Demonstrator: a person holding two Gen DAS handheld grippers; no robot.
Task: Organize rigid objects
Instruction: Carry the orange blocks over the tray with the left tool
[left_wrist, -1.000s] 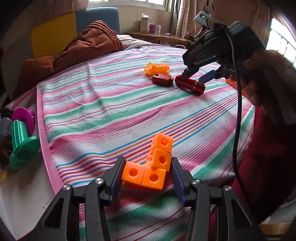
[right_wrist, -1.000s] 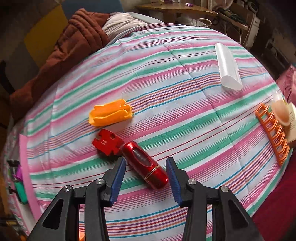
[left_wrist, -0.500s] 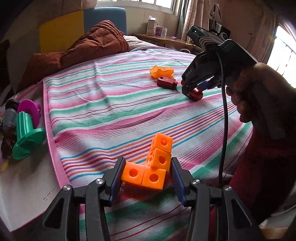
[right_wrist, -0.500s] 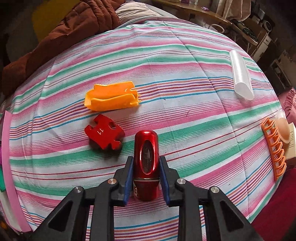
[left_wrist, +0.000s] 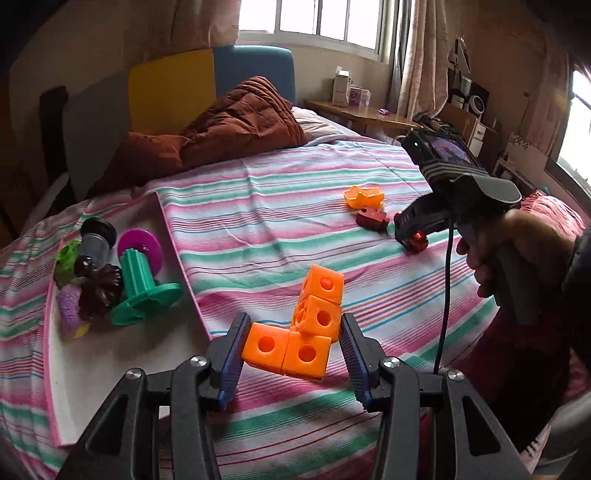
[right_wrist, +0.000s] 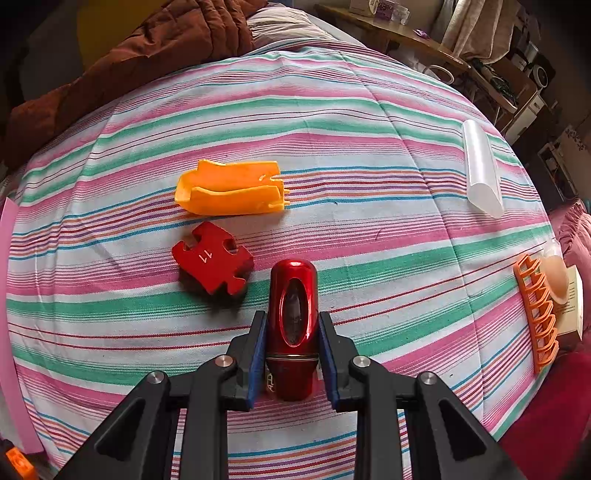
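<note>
My left gripper (left_wrist: 291, 345) is shut on an orange block cluster (left_wrist: 301, 332) of linked cubes and holds it above the striped bed sheet. My right gripper (right_wrist: 292, 338) is shut on a shiny red cylinder (right_wrist: 293, 314), which points away from me; it also shows in the left wrist view (left_wrist: 417, 240). A red puzzle piece (right_wrist: 212, 260) lies just left of the cylinder. An orange plastic shell (right_wrist: 231, 188) lies beyond it.
A white tray with a pink rim (left_wrist: 110, 365) at the left holds a green spool (left_wrist: 142, 284), a purple disc (left_wrist: 142, 245) and other toys. A clear plastic tube (right_wrist: 482, 170) and an orange rack (right_wrist: 537, 314) lie at the right. A brown quilt (left_wrist: 236, 125) lies behind.
My right gripper closed on the red cylinder and turned it to point away. My left gripper lifted the orange blocks and swung left, bringing the tray into view.
</note>
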